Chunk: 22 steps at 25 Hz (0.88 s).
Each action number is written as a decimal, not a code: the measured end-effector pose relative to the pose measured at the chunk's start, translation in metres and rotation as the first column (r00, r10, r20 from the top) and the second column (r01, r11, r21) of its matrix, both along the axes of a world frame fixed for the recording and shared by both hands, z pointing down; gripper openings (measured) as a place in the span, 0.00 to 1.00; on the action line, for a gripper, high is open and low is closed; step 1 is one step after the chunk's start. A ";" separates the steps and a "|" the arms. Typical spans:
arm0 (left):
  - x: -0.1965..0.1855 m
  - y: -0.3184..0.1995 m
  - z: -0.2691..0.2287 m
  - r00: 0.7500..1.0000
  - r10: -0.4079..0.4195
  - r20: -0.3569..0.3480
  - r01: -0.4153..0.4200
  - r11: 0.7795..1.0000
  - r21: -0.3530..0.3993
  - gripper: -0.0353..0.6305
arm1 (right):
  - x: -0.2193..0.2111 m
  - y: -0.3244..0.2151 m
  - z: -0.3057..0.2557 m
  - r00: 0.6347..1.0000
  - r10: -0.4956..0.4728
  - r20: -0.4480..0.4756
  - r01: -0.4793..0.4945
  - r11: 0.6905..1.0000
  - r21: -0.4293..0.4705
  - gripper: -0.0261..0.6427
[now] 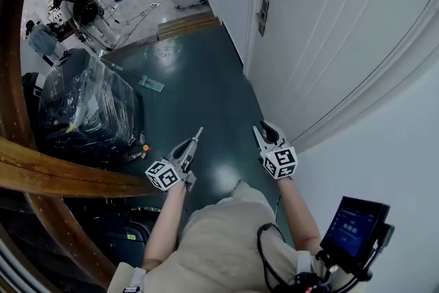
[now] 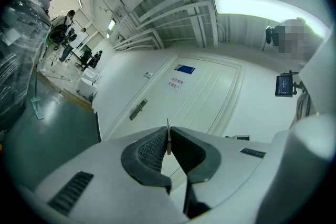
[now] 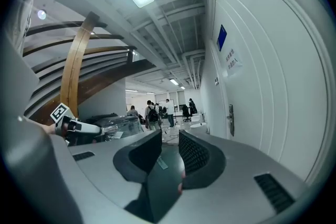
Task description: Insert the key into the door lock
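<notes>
My left gripper (image 1: 195, 140) (image 2: 168, 137) is shut on a thin metal key (image 2: 168, 140), whose blade (image 1: 199, 132) sticks out past the fingertips. It points level towards the white door (image 1: 329, 44) (image 2: 197, 97), well short of it. The door's dark lock plate (image 1: 263, 15) (image 2: 138, 109) (image 3: 230, 119) sits at the door's far edge, farther down the corridor. My right gripper (image 1: 264, 131) (image 3: 170, 148) is open with nothing between its pads. It is held beside the left one, nearer the door (image 3: 273, 86).
A dark green floor (image 1: 199, 79) runs along the white wall. At the left stand a plastic-wrapped black bundle (image 1: 86, 103) and a curved wooden beam (image 1: 41, 171). A flat mop (image 1: 147, 82) lies on the floor. Several people (image 1: 75, 3) stand far off. A small screen (image 1: 353, 223) hangs at my right.
</notes>
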<state>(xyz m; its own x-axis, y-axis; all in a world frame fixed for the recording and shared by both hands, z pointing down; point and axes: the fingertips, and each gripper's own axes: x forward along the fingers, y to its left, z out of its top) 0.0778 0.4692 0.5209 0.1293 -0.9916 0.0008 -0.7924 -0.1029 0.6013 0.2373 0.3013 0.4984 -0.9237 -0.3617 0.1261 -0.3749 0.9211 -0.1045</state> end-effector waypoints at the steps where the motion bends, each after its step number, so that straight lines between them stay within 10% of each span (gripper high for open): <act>1: -0.001 -0.007 -0.002 1.000 -0.006 -0.003 0.006 1.000 -0.007 0.11 | -0.002 -0.006 -0.003 1.000 -0.010 -0.004 0.010 1.000 0.000 0.20; 22: -0.012 -0.080 0.005 0.998 -0.060 -0.031 0.060 0.998 -0.012 0.11 | 0.000 -0.089 -0.006 0.998 -0.034 -0.045 0.035 0.999 0.022 0.20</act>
<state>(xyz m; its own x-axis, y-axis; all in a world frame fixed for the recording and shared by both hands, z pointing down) 0.0662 0.3894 0.5261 0.0696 -0.9975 0.0083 -0.7779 -0.0491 0.6265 0.2375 0.2120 0.4923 -0.9292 -0.3332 0.1597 -0.3470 0.9354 -0.0673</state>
